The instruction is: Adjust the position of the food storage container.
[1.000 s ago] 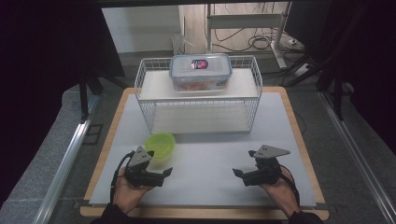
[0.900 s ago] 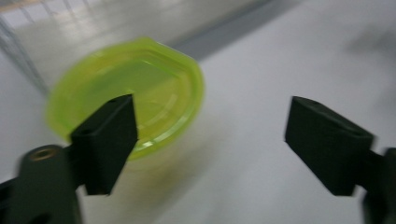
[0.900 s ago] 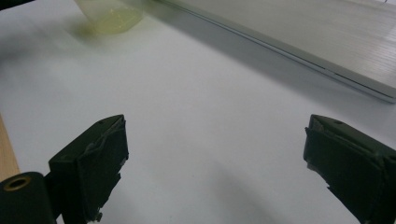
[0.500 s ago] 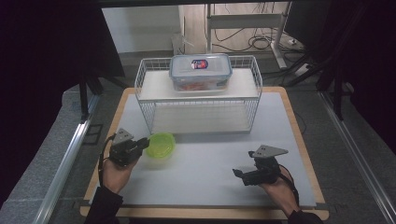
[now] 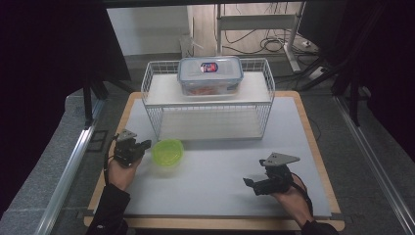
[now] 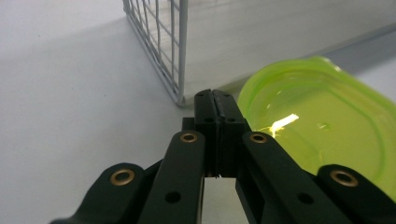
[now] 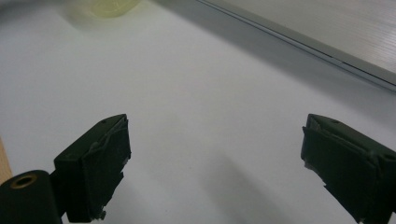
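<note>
We see one green bowl [image 5: 168, 151] on the white mat, right side up. It's bright lime green, see-thru plastic w/ a flat rim, and light shines on its floor. It's empty inside. It sits near the mat's left side, just in front of the wire rack's [image 5: 208, 105] left corner. In the left gripper view the bowl [image 6: 327, 121] looks round-ish w/ soft corners.

A white-topped bench [image 5: 215, 181] with a pale wooden edge stands on a grey speckled floor [image 5: 44, 181]. Metal rails [image 5: 68, 171] run along both of its sides. Beyond its far edge, black cables [image 5: 274, 45] lie coiled on a lighter floor (beside a white stand's foot). Dark, unlit surroundings close in left and right.
</note>
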`<state>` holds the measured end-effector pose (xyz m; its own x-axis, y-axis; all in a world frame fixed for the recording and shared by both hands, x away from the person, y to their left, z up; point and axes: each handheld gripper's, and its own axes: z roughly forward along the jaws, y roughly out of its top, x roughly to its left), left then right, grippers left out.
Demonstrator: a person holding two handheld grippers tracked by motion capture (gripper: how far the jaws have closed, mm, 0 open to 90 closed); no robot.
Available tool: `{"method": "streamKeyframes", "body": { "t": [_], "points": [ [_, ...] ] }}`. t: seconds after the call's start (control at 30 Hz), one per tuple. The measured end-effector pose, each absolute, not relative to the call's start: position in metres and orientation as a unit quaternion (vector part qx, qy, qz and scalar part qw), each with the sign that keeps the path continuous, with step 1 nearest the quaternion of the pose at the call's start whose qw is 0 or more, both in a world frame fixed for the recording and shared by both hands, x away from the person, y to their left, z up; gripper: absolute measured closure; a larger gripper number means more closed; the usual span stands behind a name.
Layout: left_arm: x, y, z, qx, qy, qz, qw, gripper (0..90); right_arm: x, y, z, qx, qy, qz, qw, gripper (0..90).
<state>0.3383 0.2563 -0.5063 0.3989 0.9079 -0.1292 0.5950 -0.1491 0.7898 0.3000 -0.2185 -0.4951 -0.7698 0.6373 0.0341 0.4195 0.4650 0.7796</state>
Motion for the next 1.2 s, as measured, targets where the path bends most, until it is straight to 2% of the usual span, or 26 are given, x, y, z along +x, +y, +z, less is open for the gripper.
{"method": "streamKeyframes", "body": {
  "t": [0.6,1.2],
  "points": [
    [0.341,0.237,-0.511,0.750,0.498,0.168,0.401,89.9,0.300,-0.217,-0.498,0.309,0.851,0.404,0.126,8.9],
    [0.322,0.168,-0.506,0.789,0.438,0.139,0.407,90.0,0.304,-0.222,-0.500,0.320,0.849,0.405,0.112,9.0]
  ]
}}
